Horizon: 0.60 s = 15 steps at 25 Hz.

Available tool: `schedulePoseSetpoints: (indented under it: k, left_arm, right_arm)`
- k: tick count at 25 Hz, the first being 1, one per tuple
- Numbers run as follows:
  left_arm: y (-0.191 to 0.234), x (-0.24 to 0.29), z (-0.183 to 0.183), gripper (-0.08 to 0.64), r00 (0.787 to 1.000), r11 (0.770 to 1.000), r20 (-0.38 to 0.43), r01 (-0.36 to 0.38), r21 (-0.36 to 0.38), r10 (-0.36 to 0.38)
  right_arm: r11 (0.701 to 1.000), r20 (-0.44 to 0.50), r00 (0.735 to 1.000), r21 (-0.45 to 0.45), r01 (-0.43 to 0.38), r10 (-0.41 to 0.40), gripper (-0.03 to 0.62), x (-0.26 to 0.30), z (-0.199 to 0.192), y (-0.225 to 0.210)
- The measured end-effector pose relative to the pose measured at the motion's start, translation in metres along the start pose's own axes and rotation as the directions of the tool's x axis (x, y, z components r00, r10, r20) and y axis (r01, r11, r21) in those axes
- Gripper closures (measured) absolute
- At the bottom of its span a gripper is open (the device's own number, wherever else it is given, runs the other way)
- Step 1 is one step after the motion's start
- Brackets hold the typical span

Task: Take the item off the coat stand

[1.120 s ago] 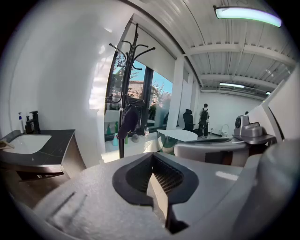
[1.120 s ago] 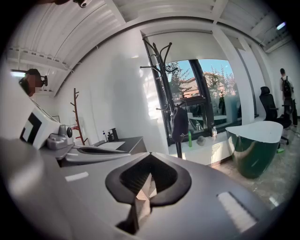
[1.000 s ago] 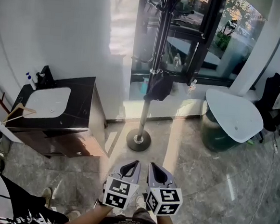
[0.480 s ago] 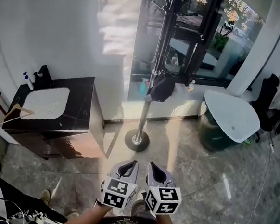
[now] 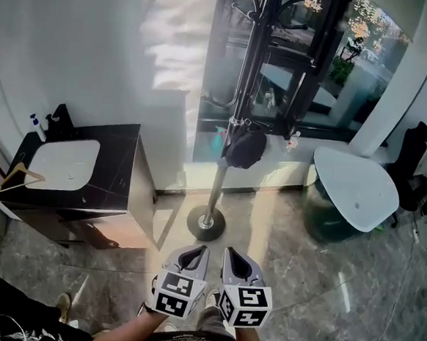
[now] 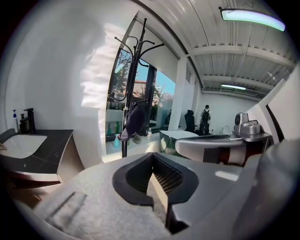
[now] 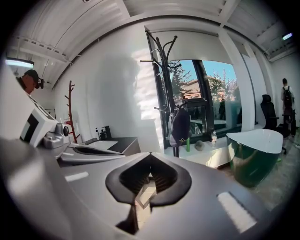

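Note:
A black coat stand [image 5: 234, 109] rises in front of the window, its round base [image 5: 206, 223] on the marble floor. A dark cap [image 5: 245, 147] hangs from a low hook on the pole. My left gripper [image 5: 194, 258] and right gripper [image 5: 235, 261] are held side by side near my body, well short of the stand, both shut with nothing between the jaws. In the left gripper view the cap [image 6: 135, 121] hangs beyond the gripper [image 6: 151, 155]. The right gripper view shows the cap [image 7: 180, 125] past the gripper [image 7: 149, 154].
A black vanity with a white sink [image 5: 63, 163] stands left of the stand, a wooden hanger [image 5: 22, 174] at its edge. A white oval table on a green base [image 5: 355, 188] and a black chair [image 5: 414, 145] stand right. A person [image 6: 205, 119] is far off.
The stand and cap have slid slightly down in the head view and the camera has tilted up. The person's clothing at the bottom left has mostly left the view. Both grippers stay shut together.

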<state>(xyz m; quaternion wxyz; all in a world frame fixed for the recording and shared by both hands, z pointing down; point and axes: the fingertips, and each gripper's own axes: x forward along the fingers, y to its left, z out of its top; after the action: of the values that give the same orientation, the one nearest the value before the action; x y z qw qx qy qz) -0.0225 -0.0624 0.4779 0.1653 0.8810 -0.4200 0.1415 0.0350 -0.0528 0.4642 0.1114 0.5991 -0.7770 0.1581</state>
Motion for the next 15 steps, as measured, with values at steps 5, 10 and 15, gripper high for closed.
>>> schedulePoseSetpoints:
  k: [5,10,15]
  left_arm:
    - [0.007,0.034,0.017,0.554,1.0,1.0,-0.003,-0.023,0.005,0.023]
    - [0.013,0.071,0.036,0.554,0.999,0.999,-0.006,-0.046,0.008,0.046]
    - [0.017,0.097,0.051,0.554,0.997,0.997,-0.012,-0.073,-0.003,0.073]
  right_arm:
    - [1.0,0.005,1.0,-0.004,-0.01,0.01,0.587,0.028,0.017,-0.028]
    - [0.999,0.019,1.0,-0.03,-0.017,0.017,0.586,0.055,0.037,-0.059]
    - [0.998,0.017,0.999,-0.034,-0.045,0.046,0.586,0.079,0.054,-0.083]
